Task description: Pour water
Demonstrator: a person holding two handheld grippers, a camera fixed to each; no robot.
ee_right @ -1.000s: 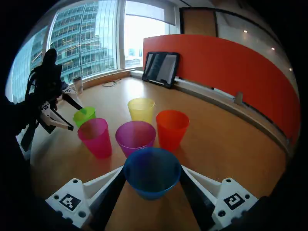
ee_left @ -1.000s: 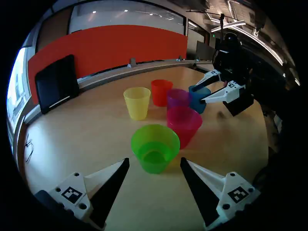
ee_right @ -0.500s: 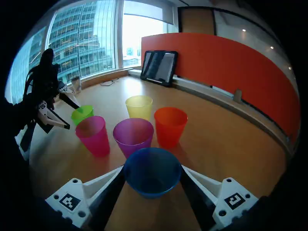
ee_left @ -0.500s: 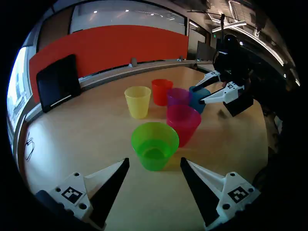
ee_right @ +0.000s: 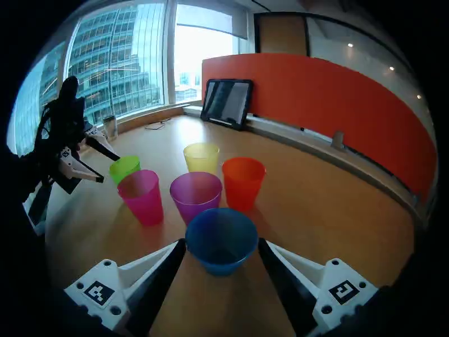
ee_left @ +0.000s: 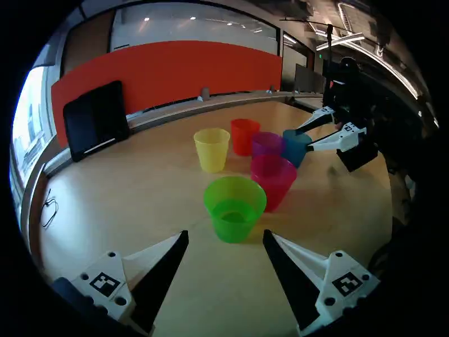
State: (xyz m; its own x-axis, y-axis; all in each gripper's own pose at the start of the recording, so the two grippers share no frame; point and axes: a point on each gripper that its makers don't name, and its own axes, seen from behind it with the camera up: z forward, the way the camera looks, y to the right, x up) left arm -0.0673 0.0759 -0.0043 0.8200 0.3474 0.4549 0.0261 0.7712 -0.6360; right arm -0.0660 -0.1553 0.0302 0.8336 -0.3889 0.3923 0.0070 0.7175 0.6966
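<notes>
1. Left gripper view: the left gripper (ee_left: 224, 233) is spread wide and holds nothing. A translucent green plastic cup (ee_left: 234, 208), seemingly with a little water in it, stands on the wooden counter (ee_left: 129, 191) just ahead, centred between the fingertips. I judge it is lined up for a grasp.
2. Far ahead to the right, the right gripper (ee_left: 307, 137) straddles a translucent blue plastic cup (ee_left: 294, 149).
3. Right gripper view: the right gripper (ee_right: 220, 242) is also open. The blue cup (ee_right: 221, 236) sits between its fingertips, not visibly squeezed.
4. Ahead to the left, the left gripper (ee_right: 110, 169) faces the green cup (ee_right: 124, 168). Pouring probably waits on both grasps.
</notes>
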